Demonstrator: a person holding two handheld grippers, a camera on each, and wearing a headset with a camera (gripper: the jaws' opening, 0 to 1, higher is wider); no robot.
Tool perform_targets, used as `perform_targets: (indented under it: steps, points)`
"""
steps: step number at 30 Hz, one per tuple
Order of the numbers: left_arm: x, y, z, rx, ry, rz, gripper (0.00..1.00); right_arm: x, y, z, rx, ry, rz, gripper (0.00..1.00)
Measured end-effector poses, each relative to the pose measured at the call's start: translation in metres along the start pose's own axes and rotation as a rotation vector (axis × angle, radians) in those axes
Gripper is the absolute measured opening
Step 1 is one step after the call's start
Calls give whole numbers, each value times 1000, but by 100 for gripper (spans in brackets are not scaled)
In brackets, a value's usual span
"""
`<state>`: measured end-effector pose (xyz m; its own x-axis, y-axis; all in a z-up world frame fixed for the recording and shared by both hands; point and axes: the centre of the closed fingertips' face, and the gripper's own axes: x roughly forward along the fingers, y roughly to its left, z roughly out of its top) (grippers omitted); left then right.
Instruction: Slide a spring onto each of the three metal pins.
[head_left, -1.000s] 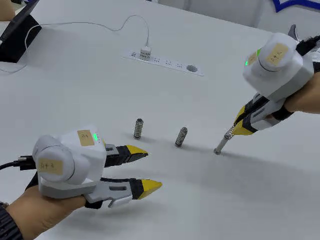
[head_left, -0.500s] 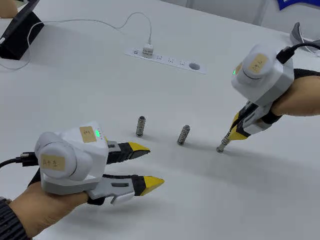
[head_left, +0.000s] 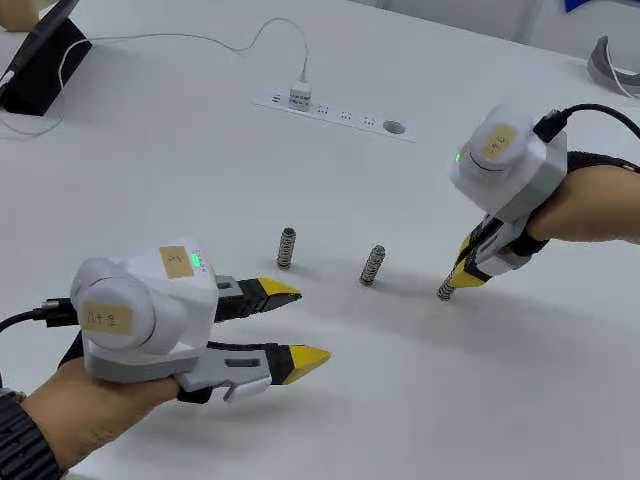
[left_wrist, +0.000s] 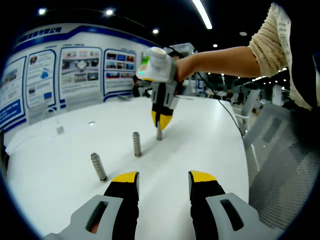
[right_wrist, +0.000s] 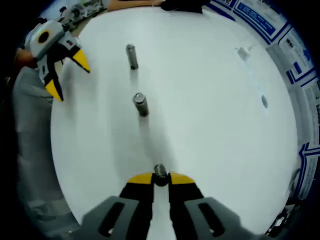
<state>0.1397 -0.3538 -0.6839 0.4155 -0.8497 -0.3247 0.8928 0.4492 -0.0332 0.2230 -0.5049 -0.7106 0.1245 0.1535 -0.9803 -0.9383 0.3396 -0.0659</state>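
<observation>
Right gripper (head_left: 458, 283) is clenched on the third spring (head_left: 447, 288), which sits on the rightmost pin (right_wrist: 160, 169) on the white table (head_left: 180, 140). The spring's long axis runs upright along the pin, just under the yellow jaw tips, so seating it appears to call for a downward push. The coil is short, grey and close-wound. Left gripper (head_left: 305, 322), jaws parted, hovers well apart from it, near the left sprung pin (head_left: 286, 248) and the middle sprung pin (head_left: 372, 265).

Head view downward, gripper views opposed, sharing pins (head_left: 372, 265)
</observation>
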Motion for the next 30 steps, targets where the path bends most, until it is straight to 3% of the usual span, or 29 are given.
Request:
perform_targets:
  steps: [7, 13, 21, 30]
  points:
    - [0, 1, 1, -2, -5, 3, 40, 1, 3, 0, -1, -1, -3, 13]
    - [-3, 5, 0, -2, -1, 9, 41, 0, 5, -1, 12, -29, -9, 21]
    - [-6, 15, 0, -17, 0, 34, 44, -13, 5, -13, 61, -118, -48, 27]
    - [-7, 22, 1, -18, 7, 52, 48, -26, 12, -17, 150, -295, -96, 32]
